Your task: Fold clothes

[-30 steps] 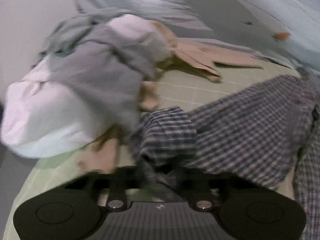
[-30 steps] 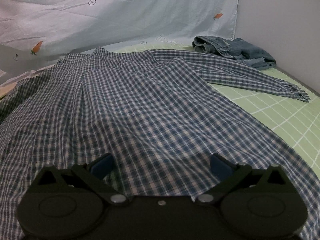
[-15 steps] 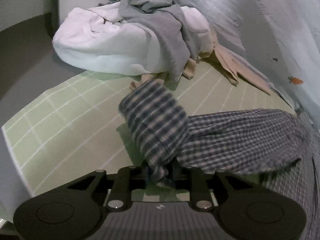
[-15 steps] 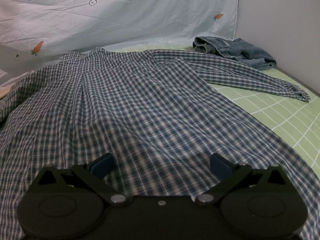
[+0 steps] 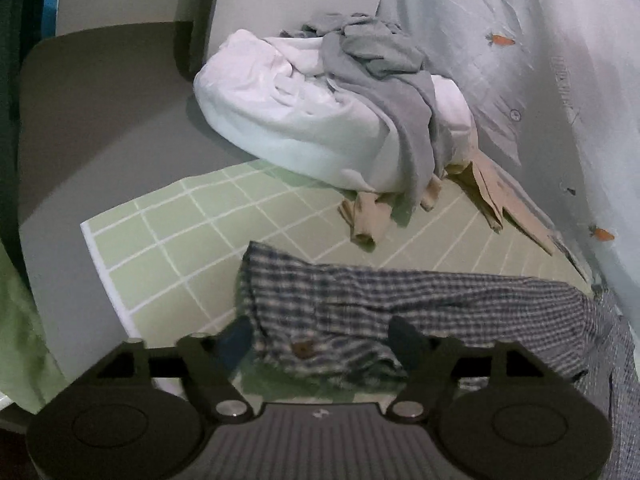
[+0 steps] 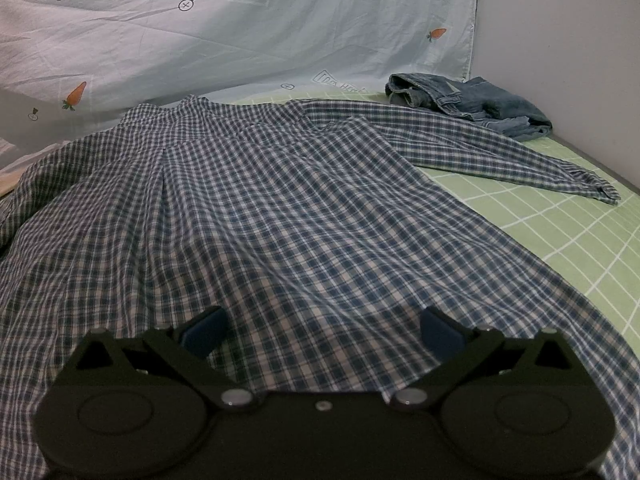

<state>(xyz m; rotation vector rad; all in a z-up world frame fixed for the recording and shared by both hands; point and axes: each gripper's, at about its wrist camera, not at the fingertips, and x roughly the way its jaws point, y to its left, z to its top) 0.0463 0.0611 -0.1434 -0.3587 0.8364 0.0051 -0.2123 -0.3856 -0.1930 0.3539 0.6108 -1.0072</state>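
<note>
In the right wrist view the plaid shirt (image 6: 260, 208) covers most of the bed (image 6: 580, 240), leaving a bare strip of green checked sheet to the right, between the shirt's body and its outstretched sleeve (image 6: 500, 156). Crumpled jeans (image 6: 472, 104) block the far right corner against the wall, and a hanging carrot-print sheet (image 6: 240, 28) closes off the far side. In the left wrist view open sheet lies ahead and to the left of the other sleeve (image 5: 380, 304), up to the mattress edge. Beyond it a white bundle (image 5: 304, 116) draped with grey clothing (image 5: 396, 92) and tan garments (image 5: 492, 196) fill the far corner.
</note>
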